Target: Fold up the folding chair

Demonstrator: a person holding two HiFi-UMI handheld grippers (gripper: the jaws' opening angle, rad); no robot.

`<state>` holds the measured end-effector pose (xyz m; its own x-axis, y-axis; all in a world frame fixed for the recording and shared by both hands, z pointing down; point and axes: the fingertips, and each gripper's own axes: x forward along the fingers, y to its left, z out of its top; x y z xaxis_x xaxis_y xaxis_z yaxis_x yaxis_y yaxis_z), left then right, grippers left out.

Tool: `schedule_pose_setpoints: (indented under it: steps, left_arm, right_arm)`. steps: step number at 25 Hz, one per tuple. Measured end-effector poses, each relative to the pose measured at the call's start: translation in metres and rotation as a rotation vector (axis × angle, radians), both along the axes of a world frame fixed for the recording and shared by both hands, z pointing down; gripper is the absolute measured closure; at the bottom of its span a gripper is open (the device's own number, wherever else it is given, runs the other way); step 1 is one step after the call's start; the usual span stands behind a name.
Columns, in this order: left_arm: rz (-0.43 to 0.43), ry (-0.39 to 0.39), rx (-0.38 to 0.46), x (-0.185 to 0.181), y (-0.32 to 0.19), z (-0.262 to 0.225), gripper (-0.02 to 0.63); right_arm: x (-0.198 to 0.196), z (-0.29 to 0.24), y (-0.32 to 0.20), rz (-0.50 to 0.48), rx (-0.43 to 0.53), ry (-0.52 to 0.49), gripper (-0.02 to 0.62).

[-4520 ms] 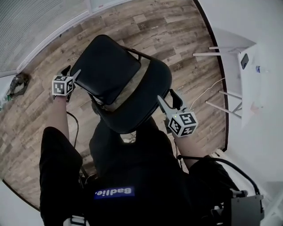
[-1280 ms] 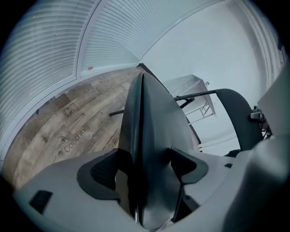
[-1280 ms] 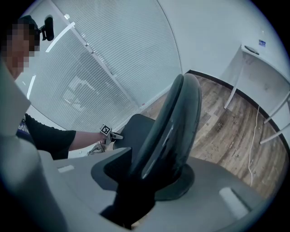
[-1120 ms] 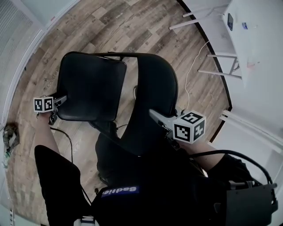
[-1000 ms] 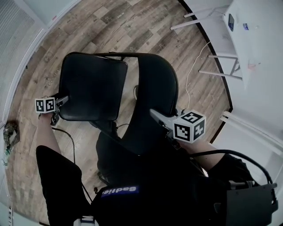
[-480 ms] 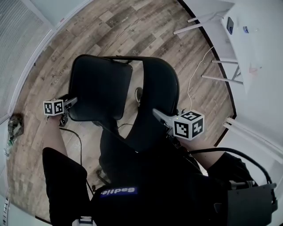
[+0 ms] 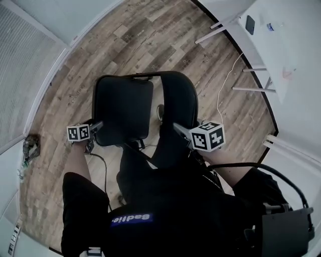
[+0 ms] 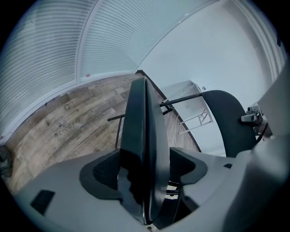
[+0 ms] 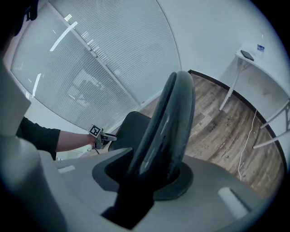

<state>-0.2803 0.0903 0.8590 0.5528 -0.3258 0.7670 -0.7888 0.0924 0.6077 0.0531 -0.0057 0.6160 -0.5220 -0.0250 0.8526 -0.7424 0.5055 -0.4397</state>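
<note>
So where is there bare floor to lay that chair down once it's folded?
The wood floor beyond the chair, up to the wall, is bare, and so is the strip between it and the blinds. The right is crowded: white table legs and a cable.

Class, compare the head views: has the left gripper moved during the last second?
Yes. The left gripper, shut on the seat, has swung in toward the backrest; the strip of floor showing between seat and backrest has narrowed.

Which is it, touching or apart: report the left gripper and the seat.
Touching. The left gripper view shows the left gripper clamped on the seat edge, pads pressing both faces.
</note>
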Motion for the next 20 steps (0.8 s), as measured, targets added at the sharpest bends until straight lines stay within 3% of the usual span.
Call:
schedule_pose_setpoints:
  steps: [10, 20]
  left_arm:
    - [0.007, 0.016, -0.004, 0.074, 0.008, -0.059, 0.279]
    - [0.064, 0.051, 0.024, 0.124, 0.008, -0.102, 0.279]
  right_arm:
    - [0.037, -0.027, -0.006, -0.038, -0.003, 0.029, 0.474]
    - [0.046, -0.048, -0.006, -0.037, 0.011, 0.078, 0.476]
